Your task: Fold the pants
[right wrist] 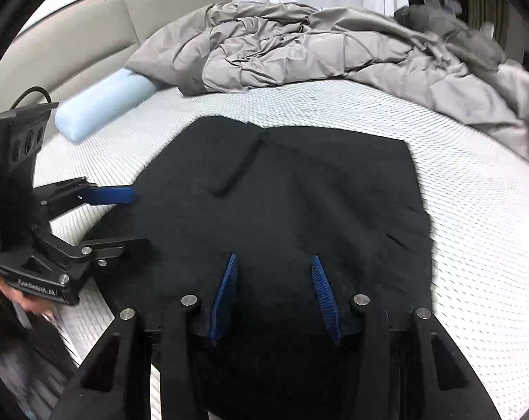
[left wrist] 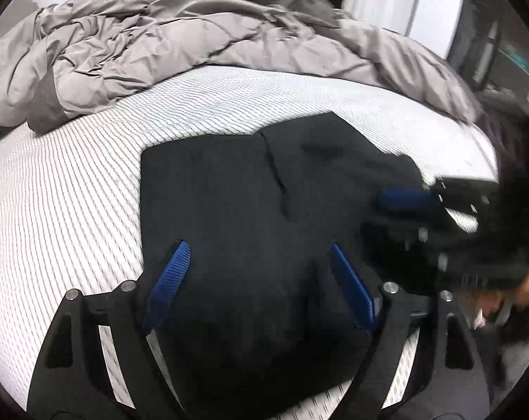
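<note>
On the striped white mattress (right wrist: 474, 245) black pants (right wrist: 282, 203) are lying flat in a compact, already doubled block, with a seam or fly line running down the upper middle. Left tongs (left wrist: 257, 280) are hovering over the near edge of the cloth with both blue pads spread wide and nothing between them; in the right wrist view the same tool (right wrist: 131, 217) is showing at the pants' left edge, one blue finger above the fabric and one dark finger at the mattress, jaws apart. Right tongs (right wrist: 275, 294) are likewise standing open over the near middle of the garment, holding nothing; the left wrist view is showing them blurred at the right edge of the cloth (left wrist: 404, 206). By judgement, a fold is sitting complete and the pants are being released or smoothed. Any further fold is calling for both tongs to pinch an edge through all layers together and carry it across evenly, lest the lower layers slip. Behind the pants a crumpled grey duvet (right wrist: 299, 45) is heaped along the bed; a pale blue bolster pillow (right wrist: 103, 105) is resting against the beige headboard (right wrist: 89, 28), and white curtains (left wrist: 404, 0) are hanging beyond.
</note>
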